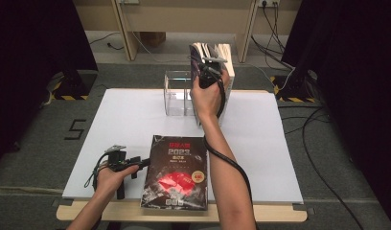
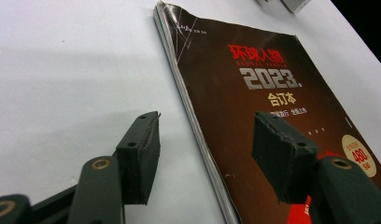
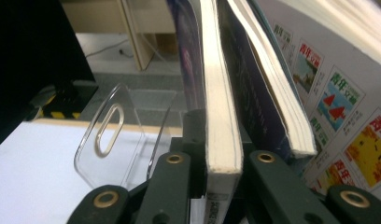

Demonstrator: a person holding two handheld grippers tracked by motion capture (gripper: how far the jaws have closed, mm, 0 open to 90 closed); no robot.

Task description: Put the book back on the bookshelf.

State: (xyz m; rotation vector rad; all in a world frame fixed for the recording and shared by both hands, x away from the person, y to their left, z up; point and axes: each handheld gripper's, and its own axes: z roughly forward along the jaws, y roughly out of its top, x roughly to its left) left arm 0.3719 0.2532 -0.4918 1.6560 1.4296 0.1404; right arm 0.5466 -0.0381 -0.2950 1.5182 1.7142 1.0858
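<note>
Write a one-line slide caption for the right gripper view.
Right gripper clamped on the edge of an upright book among other standing books, beside a clear acrylic holder.

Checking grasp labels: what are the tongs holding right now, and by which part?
Right tongs clamp an upright book on its page edge, beside the clear holder. Left tongs hold nothing, open astride the spine edge of the flat dark magazine.

One dark book (image 1: 177, 172) lies flat on one white table (image 1: 126, 124). One clear rack (image 1: 177, 93) stands behind it. At least three books (image 1: 217, 57) stand upright; their exact number cannot be told.
</note>
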